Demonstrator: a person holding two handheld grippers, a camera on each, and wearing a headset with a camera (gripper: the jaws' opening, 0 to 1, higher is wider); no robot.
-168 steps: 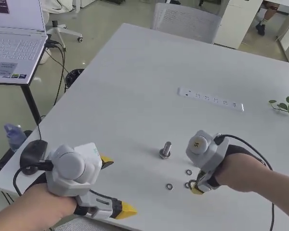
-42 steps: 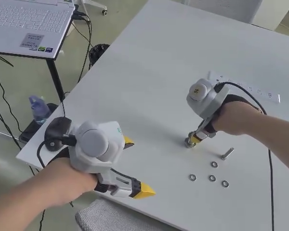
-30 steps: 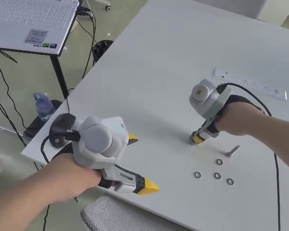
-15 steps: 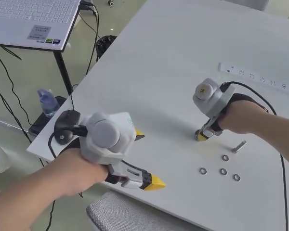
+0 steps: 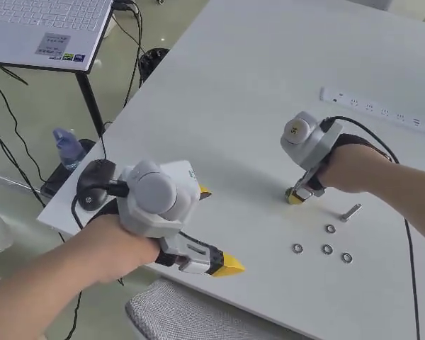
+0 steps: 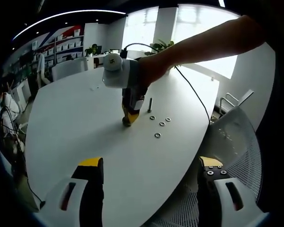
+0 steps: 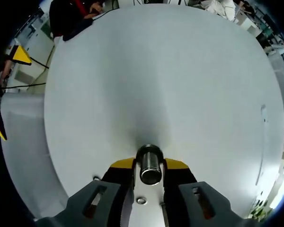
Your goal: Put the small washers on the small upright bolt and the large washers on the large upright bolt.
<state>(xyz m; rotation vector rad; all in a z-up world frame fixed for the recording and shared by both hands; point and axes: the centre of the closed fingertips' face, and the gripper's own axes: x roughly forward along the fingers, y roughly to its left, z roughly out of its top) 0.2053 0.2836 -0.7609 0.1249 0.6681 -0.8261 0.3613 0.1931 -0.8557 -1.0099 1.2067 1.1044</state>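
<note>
Large bolt (image 7: 149,165): clamped between the right gripper's jaws, shaft end facing that gripper's camera. It stands on the bench, about mid-way along the near half. In the head view the jaw tips mostly hide it.
Right gripper (image 5: 295,197): jaws narrow, closed on the large bolt, tips down at the bench top. A hand holds it from the right, and a black cable trails back along the arm.
Small bolt (image 5: 351,212): lies flat on the bench, just right of the right gripper, not touching it.
Washers (image 5: 327,249): four, flat on the bench, loose, between the small bolt and the near edge. One is just below the small bolt and three sit in a rough row nearer the edge. All are apart from each other. Too small to tell large from small.
Left gripper (image 6: 151,163): jaws wide, nothing between them. It is held over the near left corner of the bench, well apart from the bolts, with its yellow tips pointing toward the right gripper.
Bench (image 5: 255,85): white, top otherwise bare around the work.
Power strip (image 5: 375,110): white, flat, toward the far right edge.
Laptop (image 5: 42,25): open on a stand off the left edge.
Bottle (image 5: 69,146): on the floor below the laptop, beside cables.
Chair (image 5: 191,319): grey mesh, tucked at the near edge.
</note>
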